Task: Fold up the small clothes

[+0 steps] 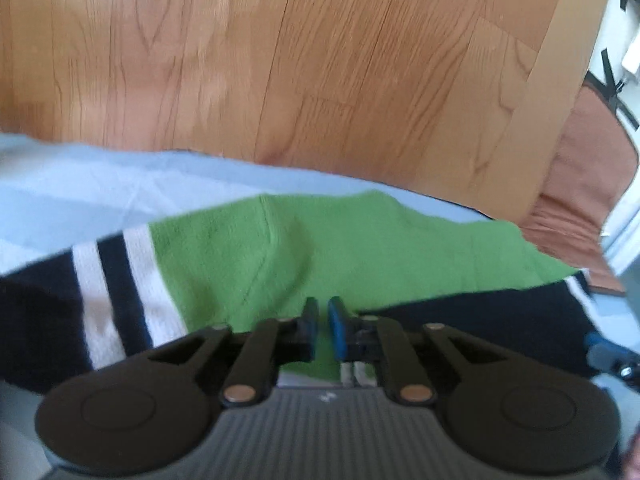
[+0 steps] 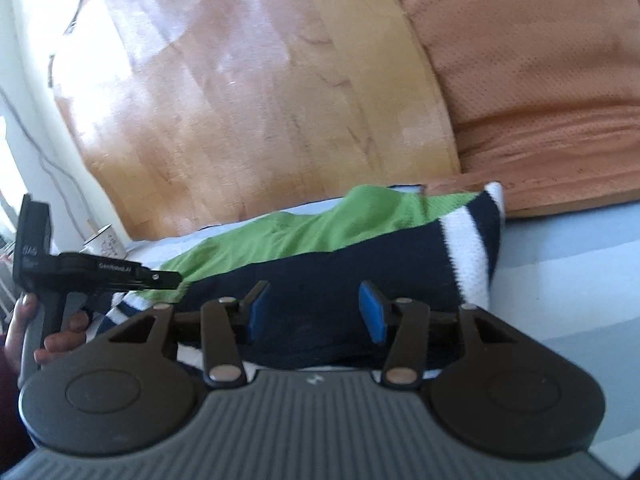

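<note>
A: The fingers of the left gripper (image 1: 323, 326) are seen almost pressed together, a thin gap left between the blue pads and nothing pinched. The fingers of the right gripper (image 2: 316, 312) are spread apart with nothing clasped between them.

B: What is found around them?

A: A wooden board (image 2: 248, 92) is seen behind the garment, an orange cushion (image 2: 532, 72) beside it, and a white mug (image 2: 105, 245) far off to the left in the right wrist view. A hand (image 2: 52, 332) is wrapped round the left gripper's handle.

B: And the garment?

A: A knitted sweater (image 1: 288, 252) in green and navy, banded with white stripes, is laid partly folded on a pale blue sheet (image 1: 80, 188), just under both grippers.
</note>
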`<state>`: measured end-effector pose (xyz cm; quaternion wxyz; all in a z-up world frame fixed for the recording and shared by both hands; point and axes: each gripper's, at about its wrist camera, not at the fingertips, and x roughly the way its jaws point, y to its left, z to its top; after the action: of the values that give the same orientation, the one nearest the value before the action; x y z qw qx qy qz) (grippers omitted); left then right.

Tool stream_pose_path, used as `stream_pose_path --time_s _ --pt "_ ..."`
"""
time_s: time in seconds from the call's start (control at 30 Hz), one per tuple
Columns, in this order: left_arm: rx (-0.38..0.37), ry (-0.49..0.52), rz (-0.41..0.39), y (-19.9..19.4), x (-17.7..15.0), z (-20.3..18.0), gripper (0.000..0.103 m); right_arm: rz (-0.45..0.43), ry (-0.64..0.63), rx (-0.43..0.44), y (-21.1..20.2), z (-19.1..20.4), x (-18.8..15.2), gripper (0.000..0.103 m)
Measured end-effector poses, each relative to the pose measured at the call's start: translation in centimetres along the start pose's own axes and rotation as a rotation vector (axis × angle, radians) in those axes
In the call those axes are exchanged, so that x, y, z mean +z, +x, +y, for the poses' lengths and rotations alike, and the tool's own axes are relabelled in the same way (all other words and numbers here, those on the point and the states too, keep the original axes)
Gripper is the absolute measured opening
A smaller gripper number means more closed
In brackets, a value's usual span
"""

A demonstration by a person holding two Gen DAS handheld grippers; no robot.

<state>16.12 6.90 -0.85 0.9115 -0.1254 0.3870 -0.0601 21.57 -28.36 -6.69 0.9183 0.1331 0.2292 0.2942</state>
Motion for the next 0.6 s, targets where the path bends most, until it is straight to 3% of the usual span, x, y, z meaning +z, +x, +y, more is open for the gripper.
stream_pose_path --time_s 0.07,0.13,0.33,0.43,0.47,0.5,0.6 --pt "-0.032 -0.023 0.027 -0.7 0.1 0.5 0.034 -0.002 -0.033 0.017 -0.2 0.7 -0.2 0.053" --pt "-0.104 -0.076 0.083 -1.0 -0.2 1.3 0.043 0.004 -0.052 0.025 -0.1 1.2 -0.3 0.053" --pt "-0.199 -0.161 0.154 -1.3 -1.1 2.4 0.043 -0.001 -0.061 0.047 -0.1 1.6 -0.3 0.053" --pt "-0.220 -0.153 0.169 -0.7 -1.4 1.6 0.037 0.011 -0.084 0.043 0.2 2.0 -0.4 0.053" --pt "-0.199 -0.137 0.160 -0.7 -1.4 1.2 0.020 0.013 -0.089 0.042 0.2 2.0 -0.4 0.053" --pt "-0.193 -0.131 0.163 -0.3 -1.4 0.8 0.011 0.013 -0.087 0.043 0.3 2.0 -0.4 0.053" --pt "-0.193 -0.158 0.110 -0.2 -1.4 0.9 0.010 0.017 -0.063 0.039 0.5 1.8 -0.2 0.053"
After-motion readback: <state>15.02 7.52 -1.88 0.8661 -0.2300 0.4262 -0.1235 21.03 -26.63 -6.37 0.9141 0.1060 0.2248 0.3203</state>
